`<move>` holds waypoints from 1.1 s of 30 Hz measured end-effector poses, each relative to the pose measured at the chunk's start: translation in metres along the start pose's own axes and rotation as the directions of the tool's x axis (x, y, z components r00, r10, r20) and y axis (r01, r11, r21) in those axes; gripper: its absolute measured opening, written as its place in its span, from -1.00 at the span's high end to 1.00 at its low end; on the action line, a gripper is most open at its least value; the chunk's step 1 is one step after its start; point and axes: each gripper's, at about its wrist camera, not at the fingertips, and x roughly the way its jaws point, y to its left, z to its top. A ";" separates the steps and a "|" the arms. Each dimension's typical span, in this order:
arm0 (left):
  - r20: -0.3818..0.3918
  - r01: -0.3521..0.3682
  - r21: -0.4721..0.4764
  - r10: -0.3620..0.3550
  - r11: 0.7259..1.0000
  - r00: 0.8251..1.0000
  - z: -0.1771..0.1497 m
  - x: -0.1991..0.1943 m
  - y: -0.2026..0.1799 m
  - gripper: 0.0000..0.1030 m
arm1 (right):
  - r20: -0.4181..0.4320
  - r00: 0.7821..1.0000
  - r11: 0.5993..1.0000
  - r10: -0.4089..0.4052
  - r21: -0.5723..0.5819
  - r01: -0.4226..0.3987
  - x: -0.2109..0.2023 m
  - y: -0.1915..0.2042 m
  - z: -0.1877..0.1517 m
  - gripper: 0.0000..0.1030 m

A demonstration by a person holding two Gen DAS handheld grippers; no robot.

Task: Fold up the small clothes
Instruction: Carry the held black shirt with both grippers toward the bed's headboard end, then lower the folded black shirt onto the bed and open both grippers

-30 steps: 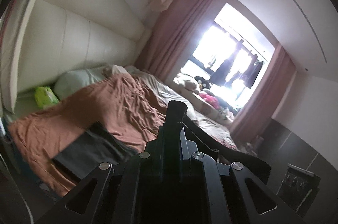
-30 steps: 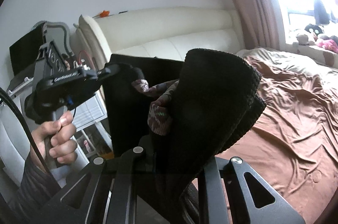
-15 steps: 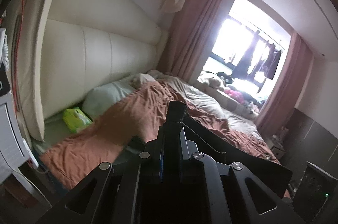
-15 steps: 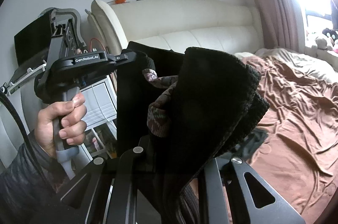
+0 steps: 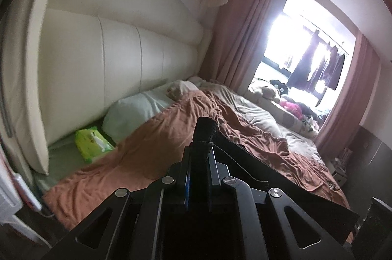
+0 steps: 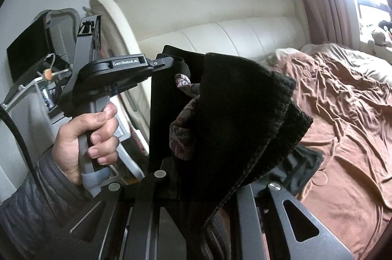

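I hold one black knitted garment in the air between both grippers. In the left wrist view my left gripper [image 5: 199,157] is shut on a bunched corner of the black garment [image 5: 247,166], whose edge runs off to the lower right. In the right wrist view my right gripper [image 6: 196,176] is shut on the black garment [image 6: 240,117], which drapes thickly over the fingers and shows a patterned purple lining. The left gripper [image 6: 176,61] appears there too, pinching the garment's far corner, held by a hand [image 6: 80,135]. A second dark piece [image 6: 303,166] lies on the bed below.
A bed with a rumpled brown sheet [image 5: 156,152] fills the middle, with a cream padded headboard [image 5: 117,68], a pale pillow [image 5: 137,110] and a green wipes pack [image 5: 91,143]. Pink curtains [image 5: 235,44] and a bright window [image 5: 311,49] lie beyond. White shelving [image 6: 41,98] stands at left.
Both grippers have risen with the garment stretched between them. The left wrist view has swung up so the dark piece on the bed dropped out of sight. The left gripper stands closer in the right view.
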 end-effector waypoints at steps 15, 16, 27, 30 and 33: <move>-0.148 -0.048 0.045 0.054 0.998 0.987 -0.012 0.136 0.001 0.81 | -0.095 0.995 0.993 -0.022 0.110 0.033 0.046 -0.092 -0.006 0.79; -0.158 -0.053 0.048 0.060 0.997 0.986 -0.014 0.144 0.003 0.81 | -0.103 0.994 0.992 -0.022 0.120 0.034 0.056 -0.091 -0.002 0.79; -0.282 -0.104 0.102 0.128 0.989 0.951 -0.042 0.233 0.020 0.81 | -0.196 0.980 0.965 -0.013 0.253 0.064 0.113 -0.155 -0.012 0.79; -0.314 -0.109 0.120 0.142 0.987 0.939 -0.053 0.257 0.022 0.81 | -0.223 0.975 0.952 -0.001 0.298 0.069 0.136 -0.176 -0.016 0.78; -0.337 -0.114 0.145 0.157 0.983 0.928 -0.064 0.278 0.021 0.81 | -0.242 0.970 0.941 -0.010 0.327 0.091 0.147 -0.189 -0.023 0.75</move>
